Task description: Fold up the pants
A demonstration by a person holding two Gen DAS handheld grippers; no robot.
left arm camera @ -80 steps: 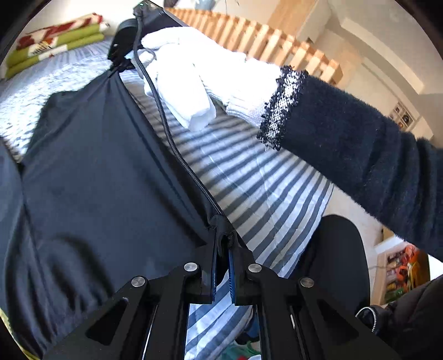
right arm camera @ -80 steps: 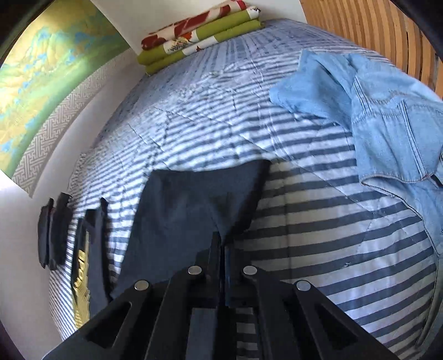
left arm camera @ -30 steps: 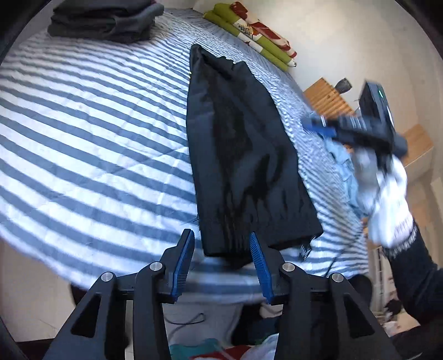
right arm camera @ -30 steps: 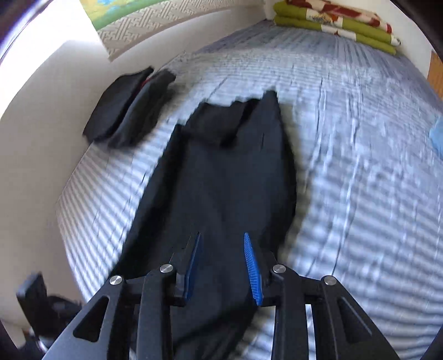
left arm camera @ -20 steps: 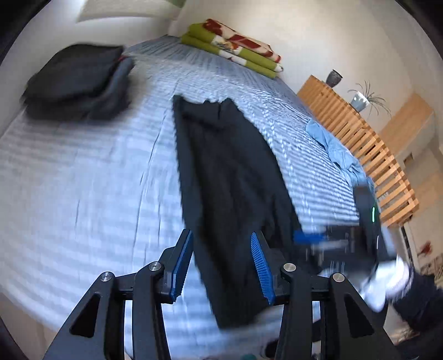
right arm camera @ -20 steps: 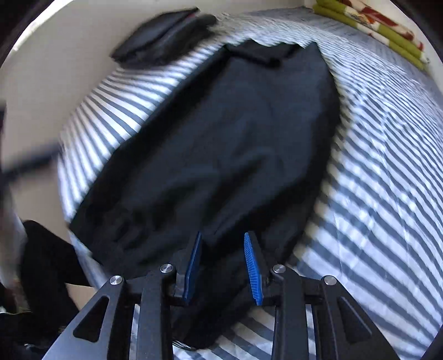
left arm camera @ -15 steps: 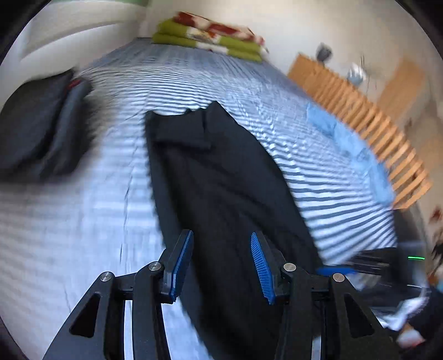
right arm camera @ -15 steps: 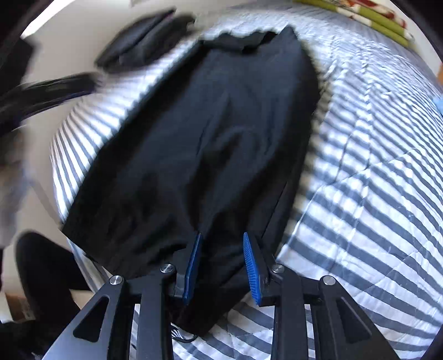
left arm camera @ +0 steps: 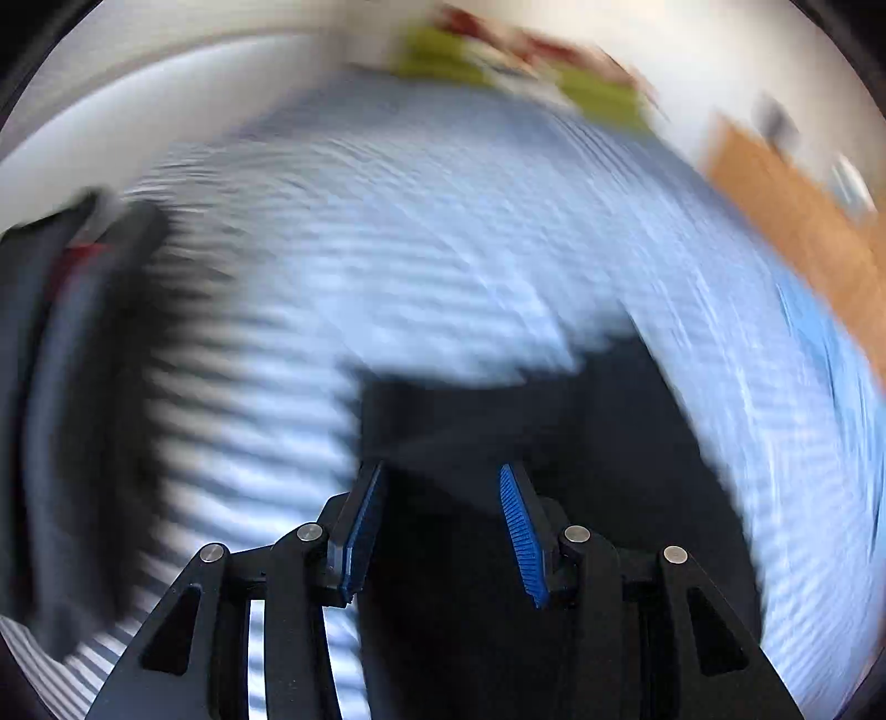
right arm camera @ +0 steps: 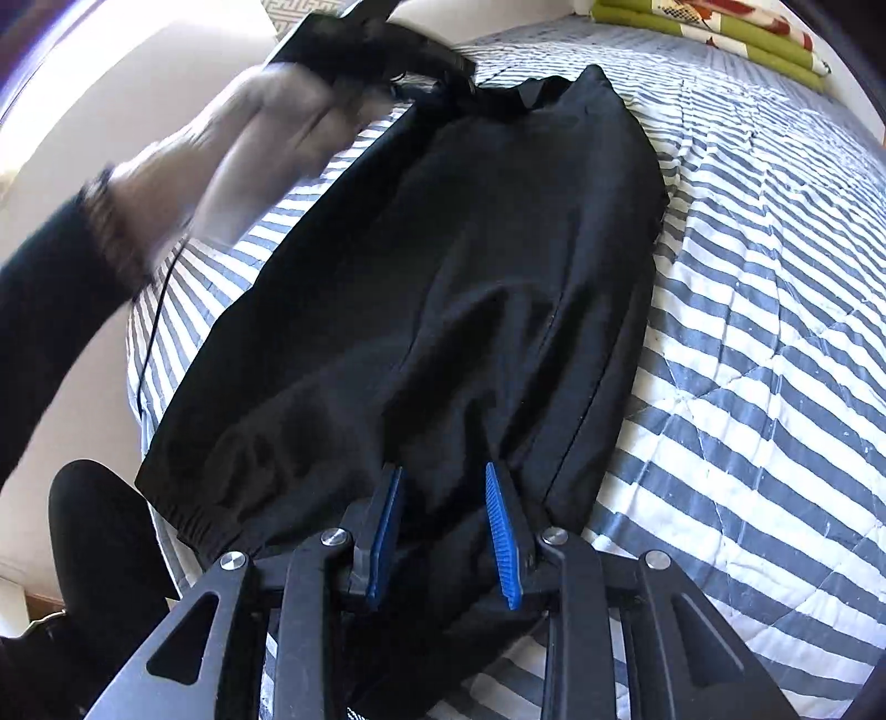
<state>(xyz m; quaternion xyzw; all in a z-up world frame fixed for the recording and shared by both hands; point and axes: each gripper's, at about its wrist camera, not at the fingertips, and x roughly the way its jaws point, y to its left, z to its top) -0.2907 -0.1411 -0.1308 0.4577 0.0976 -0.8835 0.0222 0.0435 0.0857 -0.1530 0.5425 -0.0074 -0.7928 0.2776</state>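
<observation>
Your left gripper jaws apart over the black pants, right gripper jaws apart at their near end, striped bed beneath.

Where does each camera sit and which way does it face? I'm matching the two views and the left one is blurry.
Left wrist: on the left claw, jaws apart, looking along the far end of the black pants across the striped bed; heavily blurred.
Right wrist: on the right claw, jaws apart, at the near end of the pants, facing along them; a gloved hand shows.
Shared: pants, bed, folded green blanket.
</observation>
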